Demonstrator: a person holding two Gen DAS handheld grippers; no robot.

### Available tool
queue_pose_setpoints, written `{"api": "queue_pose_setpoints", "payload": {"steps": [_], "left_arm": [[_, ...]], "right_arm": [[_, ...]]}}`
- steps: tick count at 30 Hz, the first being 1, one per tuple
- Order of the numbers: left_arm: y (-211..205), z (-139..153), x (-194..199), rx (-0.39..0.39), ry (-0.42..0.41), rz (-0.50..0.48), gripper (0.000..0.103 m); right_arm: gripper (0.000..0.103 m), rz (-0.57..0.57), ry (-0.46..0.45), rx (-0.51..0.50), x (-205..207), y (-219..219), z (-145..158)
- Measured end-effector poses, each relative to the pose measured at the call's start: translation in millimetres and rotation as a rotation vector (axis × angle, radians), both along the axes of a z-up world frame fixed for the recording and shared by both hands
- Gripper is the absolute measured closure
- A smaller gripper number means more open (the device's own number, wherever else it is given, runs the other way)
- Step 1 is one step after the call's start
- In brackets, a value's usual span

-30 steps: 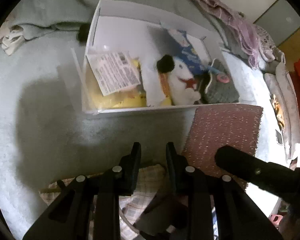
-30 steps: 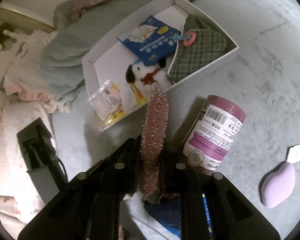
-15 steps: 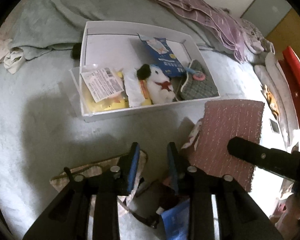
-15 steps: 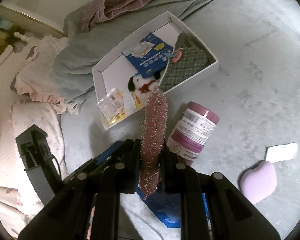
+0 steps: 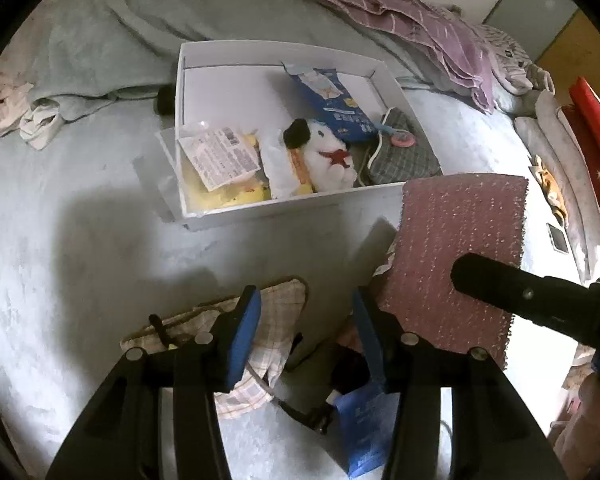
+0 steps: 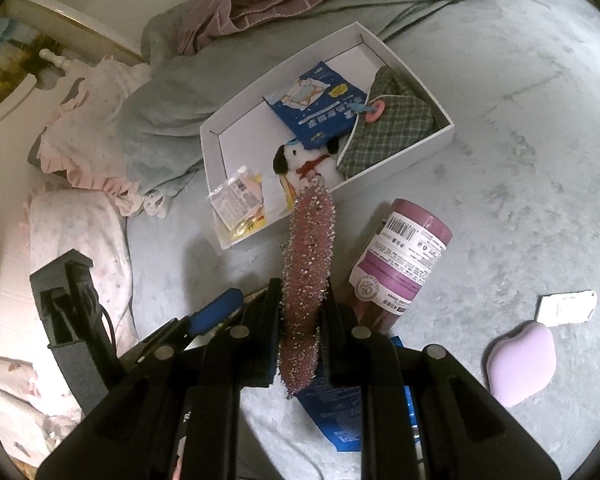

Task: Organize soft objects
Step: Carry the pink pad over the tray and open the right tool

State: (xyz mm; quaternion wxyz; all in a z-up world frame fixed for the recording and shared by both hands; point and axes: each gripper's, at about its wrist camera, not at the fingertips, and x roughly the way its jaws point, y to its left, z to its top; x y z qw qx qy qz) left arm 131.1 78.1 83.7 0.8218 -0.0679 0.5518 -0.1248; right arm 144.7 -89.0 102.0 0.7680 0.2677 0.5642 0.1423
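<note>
Right gripper (image 6: 303, 312): clamped on the pink glittery scrub pad (image 6: 308, 264), held edge-on above the bed.
Left gripper (image 5: 306, 320): jaws opening, nothing between them; checked pouch (image 5: 260, 332) lies below.
White box (image 5: 284, 210): holds plush dog (image 5: 324, 152), blue packet (image 5: 332, 100), plaid pouch (image 5: 404, 156).
Nearby: purple canister (image 6: 400, 256), lilac heart-shaped sponge (image 6: 520, 364).

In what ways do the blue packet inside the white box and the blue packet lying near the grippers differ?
The blue packet in the box lies inside the white box, leaning on other items, with its printed face fully visible. The blue packet outside lies flat on the grey bedding, largely hidden behind the right gripper. Both are blue with white print.
</note>
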Motion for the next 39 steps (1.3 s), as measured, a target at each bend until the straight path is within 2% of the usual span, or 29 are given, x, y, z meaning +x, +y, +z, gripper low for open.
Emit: {"api": "queue_pose_setpoints", "payload": {"steps": [4,12,18,23,26,29,33,37,39], "left_arm": [[5,2,-4,0.022,-0.012,0.008,0.055],[26,5,-10,0.017,-0.017,0.036,0.055],[49,8,-13,-0.054,-0.025,0.096,0.055],[41,12,-7,-0.129,-0.079,0.075,0.055],[36,14,2,-0.204,-0.156,0.079,0.055],[30,9,13,-0.205,-0.204,0.111,0.055],[23,8,35,-0.232,-0.252,0.101,0.056],[15,1,61,-0.166,-0.255,0.151,0.056],[7,-6,66,-0.100,-0.232,0.143,0.056]], "right_arm": [[0.084,0.003,0.002,-0.005,1,1,0],[0.084,0.039,0.005,0.003,-1,9,-2],[0.084,0.064,-0.008,-0.007,-1,16,-2],[0.084,0.074,-0.056,0.037,10,16,3],[0.084,0.071,-0.101,0.032,20,14,8],[0.084,0.045,-0.132,0.012,30,8,8],[0.084,-0.019,-0.141,0.006,50,-10,0],[0.084,-0.114,-0.153,0.048,72,-32,-12],[0.084,-0.171,-0.151,0.103,88,-40,-22]]}}
